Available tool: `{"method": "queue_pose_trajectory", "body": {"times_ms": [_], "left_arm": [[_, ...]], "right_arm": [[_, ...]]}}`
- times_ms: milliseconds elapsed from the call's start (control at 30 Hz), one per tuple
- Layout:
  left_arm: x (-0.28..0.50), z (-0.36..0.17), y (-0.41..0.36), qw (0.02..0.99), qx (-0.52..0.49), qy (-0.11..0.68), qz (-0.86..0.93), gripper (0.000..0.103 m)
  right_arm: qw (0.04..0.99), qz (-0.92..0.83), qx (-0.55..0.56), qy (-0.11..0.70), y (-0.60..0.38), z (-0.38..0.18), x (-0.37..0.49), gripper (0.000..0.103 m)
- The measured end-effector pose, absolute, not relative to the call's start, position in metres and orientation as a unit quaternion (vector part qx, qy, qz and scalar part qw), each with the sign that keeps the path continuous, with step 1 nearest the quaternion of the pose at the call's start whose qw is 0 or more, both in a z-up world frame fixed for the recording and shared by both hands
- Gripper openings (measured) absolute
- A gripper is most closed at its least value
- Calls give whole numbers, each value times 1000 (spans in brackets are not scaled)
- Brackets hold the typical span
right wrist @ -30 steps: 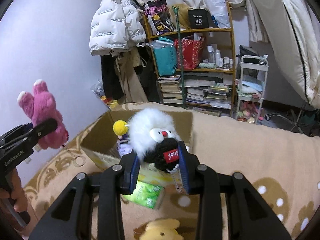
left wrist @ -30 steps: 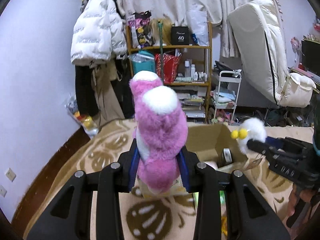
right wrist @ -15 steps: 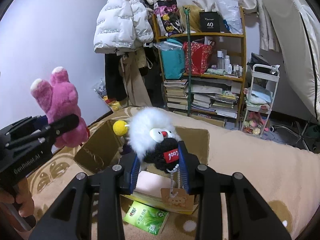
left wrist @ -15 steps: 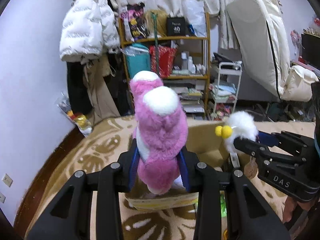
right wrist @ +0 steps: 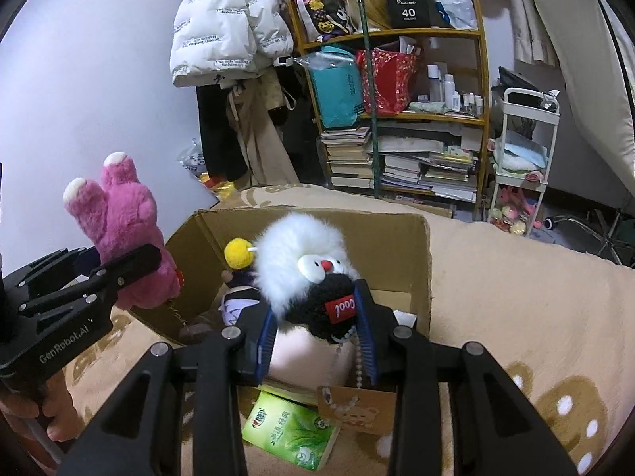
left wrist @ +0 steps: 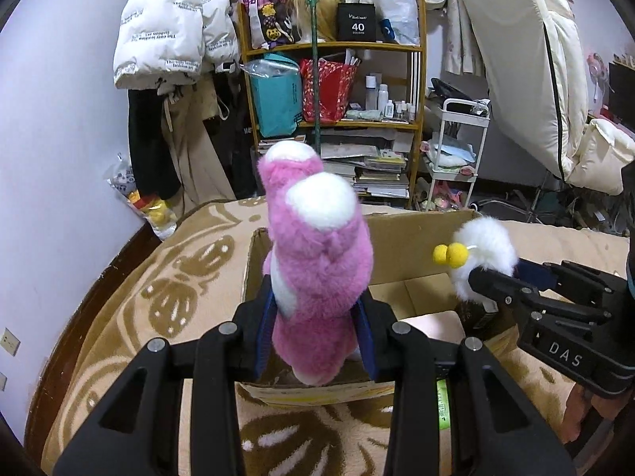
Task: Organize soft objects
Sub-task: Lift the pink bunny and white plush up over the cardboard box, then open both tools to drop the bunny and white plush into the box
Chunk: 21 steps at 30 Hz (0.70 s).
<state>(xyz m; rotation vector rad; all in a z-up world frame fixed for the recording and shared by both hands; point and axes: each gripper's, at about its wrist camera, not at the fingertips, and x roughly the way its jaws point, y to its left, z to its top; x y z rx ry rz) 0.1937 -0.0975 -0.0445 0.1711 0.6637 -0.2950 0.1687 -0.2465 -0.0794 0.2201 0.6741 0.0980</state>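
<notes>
My left gripper [left wrist: 317, 337] is shut on a pink plush bear [left wrist: 317, 261] with white paws and holds it over the near-left edge of an open cardboard box [left wrist: 401, 250]. The bear also shows in the right wrist view [right wrist: 123, 246]. My right gripper [right wrist: 317, 337] is shut on a white and black fluffy plush toy [right wrist: 309, 265] with a yellow pompom and a red tag, held over the same box [right wrist: 389, 254]. That toy also shows in the left wrist view [left wrist: 484, 258]. Inside the box lie a pale pink soft object [right wrist: 309, 353] and a small purple plush [right wrist: 238, 301].
The box stands on a bed with a beige patterned blanket [left wrist: 166, 289]. A green tissue pack [right wrist: 289, 432] lies in front of the box. Beyond the bed are a cluttered bookshelf [left wrist: 349, 119], hanging coats [left wrist: 170, 31], a white cart [left wrist: 456, 154] and a propped mattress [left wrist: 528, 79].
Both grippers have moved forward with their toys and now hold them over the box. The box fills more of both views.
</notes>
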Motion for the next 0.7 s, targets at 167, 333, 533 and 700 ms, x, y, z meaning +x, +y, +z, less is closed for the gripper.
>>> {"method": "queue_pose_trajectory", "body": {"times_ms": [167,333,533,700], "left_arm": [[195,-52,-100,926,92,334,-148,35],[196,-57,-100,923,92,343,-146,36],[196,-61,-96,920,94,353,-142,37],[194,-60,-94,922,102,349,-130,53]], "right_arm": [[932,47,108,342,-247,-87,171,39],[931,50,111,345,-248,-90,170,39],[928,51,117,351,-250,-94,171,41],[926,50,127,351,-253,-95,170,52]]}}
